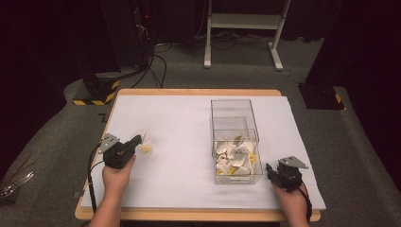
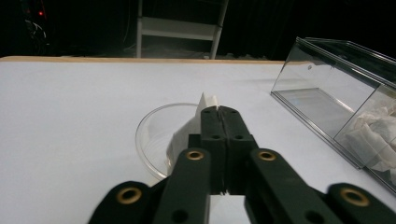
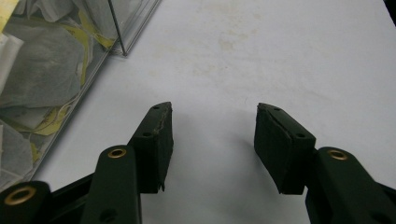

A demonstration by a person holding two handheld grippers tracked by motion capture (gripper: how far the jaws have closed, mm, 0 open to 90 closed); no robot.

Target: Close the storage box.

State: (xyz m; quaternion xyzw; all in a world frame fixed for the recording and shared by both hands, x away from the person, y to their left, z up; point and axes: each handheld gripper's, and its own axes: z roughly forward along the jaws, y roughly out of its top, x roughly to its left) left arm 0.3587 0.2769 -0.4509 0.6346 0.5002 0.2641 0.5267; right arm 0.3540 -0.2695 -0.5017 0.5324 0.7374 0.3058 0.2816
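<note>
The left gripper (image 2: pixel 219 112), clenched on a tea bag (image 2: pixel 189 133), hung over the clear dish (image 2: pixel 149 135); the right gripper (image 3: pixel 212 140) lay released beside the box (image 1: pixel 235 142).

the lower part of the tea bag (image 2: pixel 196 123) is hidden behind the left gripper (image 2: pixel 219 112), and whether it is pinched cannot be told. the clear box (image 2: pixel 343 109) is cut off at the right edge.

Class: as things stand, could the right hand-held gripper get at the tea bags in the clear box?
Probably yes. The right hand-held gripper rests open beside the clear box, whose top looks uncovered, and nothing lies between it and the tea bags.
</note>
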